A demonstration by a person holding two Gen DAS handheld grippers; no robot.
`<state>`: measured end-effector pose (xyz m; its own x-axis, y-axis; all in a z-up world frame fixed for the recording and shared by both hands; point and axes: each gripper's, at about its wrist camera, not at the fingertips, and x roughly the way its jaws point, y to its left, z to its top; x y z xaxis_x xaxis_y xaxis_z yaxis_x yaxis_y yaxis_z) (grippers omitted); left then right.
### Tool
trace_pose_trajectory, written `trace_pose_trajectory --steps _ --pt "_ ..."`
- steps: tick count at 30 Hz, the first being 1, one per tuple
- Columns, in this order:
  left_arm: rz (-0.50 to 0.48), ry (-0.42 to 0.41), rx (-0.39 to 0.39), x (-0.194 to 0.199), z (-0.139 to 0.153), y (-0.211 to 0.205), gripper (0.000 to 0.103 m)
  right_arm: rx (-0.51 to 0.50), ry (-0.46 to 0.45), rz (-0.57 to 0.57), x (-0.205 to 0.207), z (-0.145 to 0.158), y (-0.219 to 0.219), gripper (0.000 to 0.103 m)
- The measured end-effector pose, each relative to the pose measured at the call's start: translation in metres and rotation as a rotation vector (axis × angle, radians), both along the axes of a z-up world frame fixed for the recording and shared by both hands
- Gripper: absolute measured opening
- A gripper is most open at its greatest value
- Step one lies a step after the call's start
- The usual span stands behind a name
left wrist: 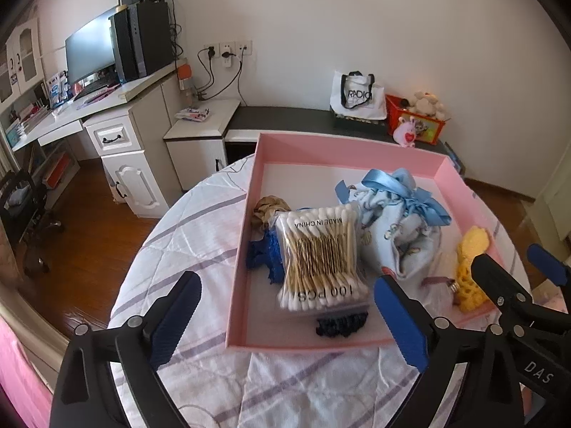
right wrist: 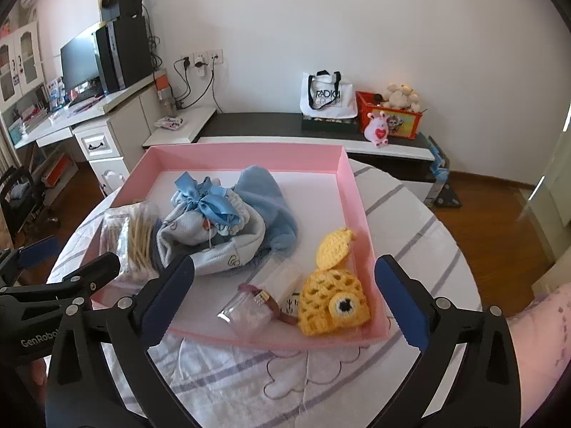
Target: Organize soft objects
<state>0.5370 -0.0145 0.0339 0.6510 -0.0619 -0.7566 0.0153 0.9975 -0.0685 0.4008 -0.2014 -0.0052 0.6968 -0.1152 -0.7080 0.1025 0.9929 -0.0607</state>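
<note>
Wrist views, both grippers' jaws wide, empty

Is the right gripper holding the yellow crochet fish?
No. The right gripper stands wide open and empty above the pink tray, and the yellow crochet fish lies free in the tray's near corner.

We note a round table [right wrist: 421, 235] covered by a white quilted cloth [left wrist: 200, 221] with pale purple stripes. Lying directly on the cloth is one shallow pink tray [right wrist: 351, 182], rectangular, with upright walls and a white floor. It sits near the middle of the table; bare cloth shows on all visible sides of it.
</note>
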Motion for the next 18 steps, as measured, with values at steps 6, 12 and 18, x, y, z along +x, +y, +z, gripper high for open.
trace_pose_trajectory --steps 6,12,18 --pt "0.000 -0.047 -0.010 -0.037 0.014 0.005 0.103 -0.005 -0.029 -0.008 -0.025 0.014 0.003 0.103" --pt "-0.006 -0.085 -0.002 -0.073 0.027 0.007 0.103 -0.021 -0.065 -0.012 -0.053 0.029 0.010 0.103" --pt "0.004 -0.131 -0.002 -0.120 0.042 0.010 0.103 -0.024 -0.122 -0.015 -0.087 0.046 0.012 0.103"
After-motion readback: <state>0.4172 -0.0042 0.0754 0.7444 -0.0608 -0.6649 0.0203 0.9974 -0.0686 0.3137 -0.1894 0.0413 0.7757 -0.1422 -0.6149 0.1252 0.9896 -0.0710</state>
